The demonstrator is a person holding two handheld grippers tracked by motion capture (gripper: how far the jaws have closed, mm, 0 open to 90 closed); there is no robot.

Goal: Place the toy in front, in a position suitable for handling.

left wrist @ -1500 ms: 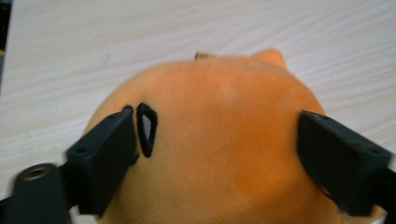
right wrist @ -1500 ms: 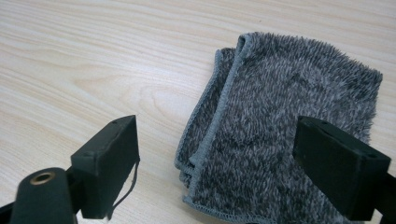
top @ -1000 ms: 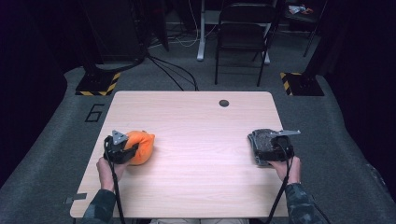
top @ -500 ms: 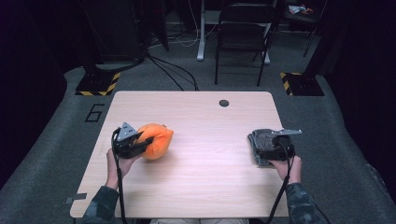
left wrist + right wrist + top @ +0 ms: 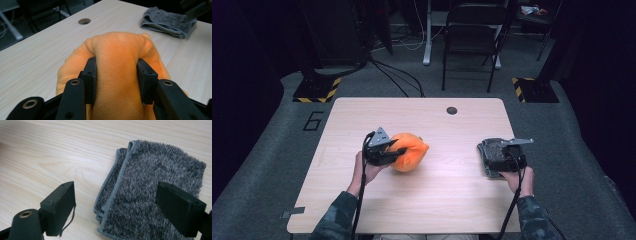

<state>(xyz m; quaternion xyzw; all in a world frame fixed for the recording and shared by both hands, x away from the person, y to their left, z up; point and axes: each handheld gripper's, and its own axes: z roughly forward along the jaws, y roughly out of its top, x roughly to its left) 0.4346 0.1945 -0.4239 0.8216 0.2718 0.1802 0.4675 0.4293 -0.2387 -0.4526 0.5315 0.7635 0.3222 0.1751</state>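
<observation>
Carrying orange cloth in left gripper fingers | right gripper wide over grey towel | next: setting down on table

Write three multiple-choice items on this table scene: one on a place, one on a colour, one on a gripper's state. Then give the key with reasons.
1. Where does the grey towel lie?
A. on the table's right side
B. on the floor
C. on the chair

2. What colour is the cloth in the left gripper?
A. blue
B. orange
C. white

3. How do the right gripper's jaws stand?
A. clamped on the orange cloth
B. shut on nothing
C. open above the grey towel

Key:
1 A, the high view shows it folded on the table beside the right hand.
2 B, orange fabric bulges between the pads.
3 C, the right gripper view shows both jaws apart, towel beneath.
</observation>
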